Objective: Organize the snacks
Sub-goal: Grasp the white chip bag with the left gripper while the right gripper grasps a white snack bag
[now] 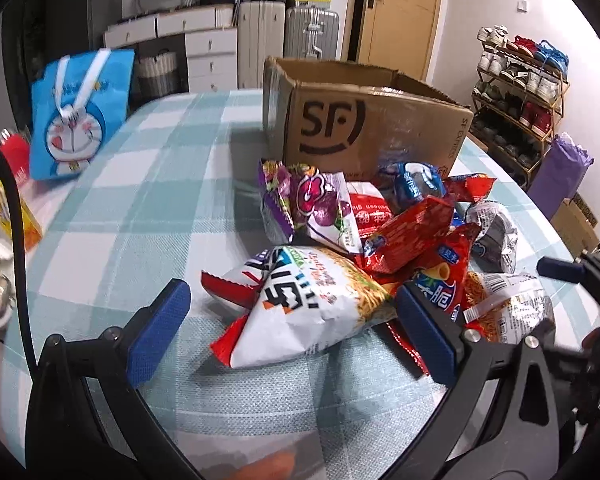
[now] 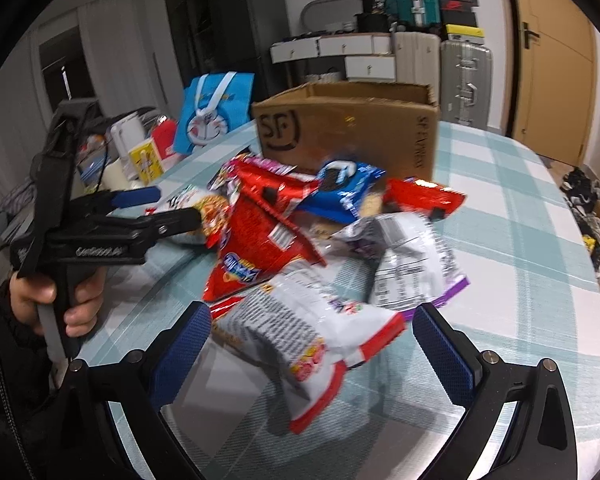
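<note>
— What's the surface like?

— I see a table (image 1: 140, 184) under a teal-and-white check cloth, snack bags (image 1: 364, 240) heaped just before the SF cardboard box (image 1: 364, 120). A blue cartoon bag (image 1: 80, 116) stands off to the left.

— And the room?

— Suitcases (image 1: 288, 32), white drawers (image 1: 208, 52), a wooden door (image 1: 400, 16), a shoe rack (image 1: 520, 104).

— Fingers?

— My left gripper (image 1: 296, 332) and right gripper (image 2: 312, 348) both gape, each straddling a white packet, clamping nothing.

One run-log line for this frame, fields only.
left gripper: open, around white noodle bag | right gripper: open, over white snack bag | cardboard box: behind pile
</note>
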A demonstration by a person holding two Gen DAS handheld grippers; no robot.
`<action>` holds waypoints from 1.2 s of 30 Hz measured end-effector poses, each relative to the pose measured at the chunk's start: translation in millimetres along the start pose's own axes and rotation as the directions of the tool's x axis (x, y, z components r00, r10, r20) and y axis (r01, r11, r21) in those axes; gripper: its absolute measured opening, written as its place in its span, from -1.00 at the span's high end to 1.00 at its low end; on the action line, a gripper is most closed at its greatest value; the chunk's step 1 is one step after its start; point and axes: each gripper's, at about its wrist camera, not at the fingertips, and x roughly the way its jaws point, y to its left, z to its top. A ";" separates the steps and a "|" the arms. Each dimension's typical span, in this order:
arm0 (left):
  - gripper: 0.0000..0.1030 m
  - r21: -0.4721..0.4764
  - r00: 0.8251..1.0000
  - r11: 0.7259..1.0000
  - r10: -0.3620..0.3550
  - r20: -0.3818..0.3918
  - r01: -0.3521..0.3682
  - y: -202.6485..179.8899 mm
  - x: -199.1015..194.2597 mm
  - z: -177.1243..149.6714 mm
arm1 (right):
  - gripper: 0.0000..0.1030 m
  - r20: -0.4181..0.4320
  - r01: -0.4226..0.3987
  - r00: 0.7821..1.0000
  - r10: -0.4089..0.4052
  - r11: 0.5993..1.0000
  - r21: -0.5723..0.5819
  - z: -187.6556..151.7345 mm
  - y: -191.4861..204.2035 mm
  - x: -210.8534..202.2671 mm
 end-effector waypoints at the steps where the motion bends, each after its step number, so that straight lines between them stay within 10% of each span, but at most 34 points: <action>1: -0.98 -0.011 1.000 1.000 -0.012 -0.004 0.011 3.3 3.4 1.2 | -1.00 -0.004 -0.008 1.000 0.008 1.000 -0.006 -0.5 2.0 1.1; 21: -0.28 -0.046 0.996 0.996 -0.078 -0.053 0.076 13.5 16.5 -0.7 | -0.99 -0.100 0.013 0.995 -0.017 0.999 -0.039 10.7 9.0 25.2; 36: -0.22 -0.045 0.995 0.995 -0.090 -0.041 0.088 18.0 -5.9 -19.8 | -0.93 -0.111 -0.014 0.994 0.016 1.000 0.020 8.9 6.4 24.1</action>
